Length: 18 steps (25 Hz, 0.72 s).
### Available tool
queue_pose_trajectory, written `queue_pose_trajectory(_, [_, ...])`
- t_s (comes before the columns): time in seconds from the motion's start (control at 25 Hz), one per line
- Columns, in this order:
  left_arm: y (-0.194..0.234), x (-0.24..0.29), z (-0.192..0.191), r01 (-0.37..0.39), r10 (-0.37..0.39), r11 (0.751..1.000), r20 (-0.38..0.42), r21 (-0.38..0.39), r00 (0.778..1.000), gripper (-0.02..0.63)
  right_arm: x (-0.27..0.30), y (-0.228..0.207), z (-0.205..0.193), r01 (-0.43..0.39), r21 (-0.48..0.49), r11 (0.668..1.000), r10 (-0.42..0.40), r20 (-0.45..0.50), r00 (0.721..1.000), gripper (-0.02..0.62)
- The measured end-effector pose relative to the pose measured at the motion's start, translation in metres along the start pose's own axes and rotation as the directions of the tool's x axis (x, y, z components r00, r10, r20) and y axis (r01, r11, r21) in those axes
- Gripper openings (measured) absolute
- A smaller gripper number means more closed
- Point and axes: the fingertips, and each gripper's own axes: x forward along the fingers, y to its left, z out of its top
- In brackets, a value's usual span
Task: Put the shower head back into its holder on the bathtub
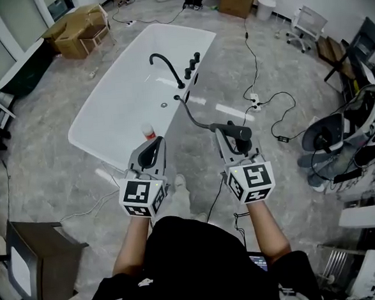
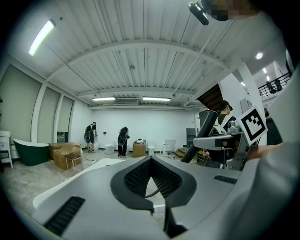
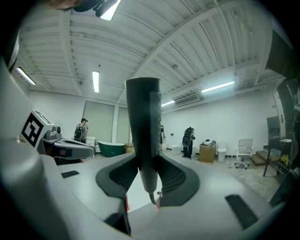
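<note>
A white bathtub (image 1: 86, 124) stands ahead on the grey floor, with a black arched faucet (image 1: 166, 65) and knobs (image 1: 191, 66) on its right rim. My right gripper (image 1: 228, 133) is shut on the black shower head (image 1: 235, 132), which it holds level just right of the tub's near end. The black hose (image 1: 195, 117) curves from it back to the rim. In the right gripper view the handle (image 3: 144, 136) stands upright, clamped between the pads (image 3: 174, 177). My left gripper (image 1: 153, 142) is shut with nothing in it, over the tub's near corner; its tips meet (image 2: 151, 158).
A red-capped white bottle (image 1: 148, 131) sits by the tub's near end. Cardboard boxes (image 1: 77, 32) lie at the far left. Cables and a power strip (image 1: 254, 100) cross the floor on the right, near a grey office chair (image 1: 331, 139). People (image 2: 123, 140) stand far back.
</note>
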Motion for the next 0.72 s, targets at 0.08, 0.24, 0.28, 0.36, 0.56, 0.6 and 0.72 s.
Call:
queue_pose_trajectory(0.08, [0.004, 0.008, -0.001, 0.001, -0.001, 1.0, 0.004, -0.006, 1.0, 0.012, 0.008, -0.003, -0.002, -0.002, -0.003, 1.0, 0.002, -0.001, 1.0, 0.144])
queue_pose_trajectory(0.24, [0.017, 0.03, 0.001, 0.007, -0.007, 1.0, 0.012, -0.011, 1.0, 0.011, 0.031, -0.011, 0.001, -0.002, -0.01, 1.0, 0.002, 0.0, 1.0, 0.144])
queue_pose_trajectory(0.28, [0.021, 0.036, 0.003, 0.008, -0.008, 1.0, 0.014, -0.013, 1.0, 0.012, 0.038, -0.012, 0.003, -0.003, -0.013, 1.0, 0.003, 0.001, 1.0, 0.144])
queue_pose_trajectory(0.36, [0.031, 0.048, 0.006, 0.009, -0.009, 1.0, 0.017, -0.015, 1.0, 0.011, 0.053, -0.015, 0.008, -0.003, -0.016, 1.0, 0.003, 0.005, 1.0, 0.144])
queue_pose_trajectory(0.56, [0.054, 0.088, 0.015, 0.007, -0.007, 1.0, 0.022, -0.021, 1.0, 0.011, 0.097, -0.031, 0.016, -0.018, -0.023, 1.0, 0.018, 0.006, 1.0, 0.144])
queue_pose_trajectory(0.6, [0.058, 0.097, 0.016, 0.006, -0.006, 1.0, 0.022, -0.023, 1.0, 0.011, 0.107, -0.035, 0.017, -0.022, -0.025, 0.999, 0.023, 0.005, 1.0, 0.144])
queue_pose_trajectory(0.72, [0.075, 0.127, 0.023, 0.008, -0.007, 1.0, 0.023, -0.027, 1.0, 0.012, 0.138, -0.047, 0.023, -0.027, -0.029, 0.999, 0.027, 0.006, 1.0, 0.145])
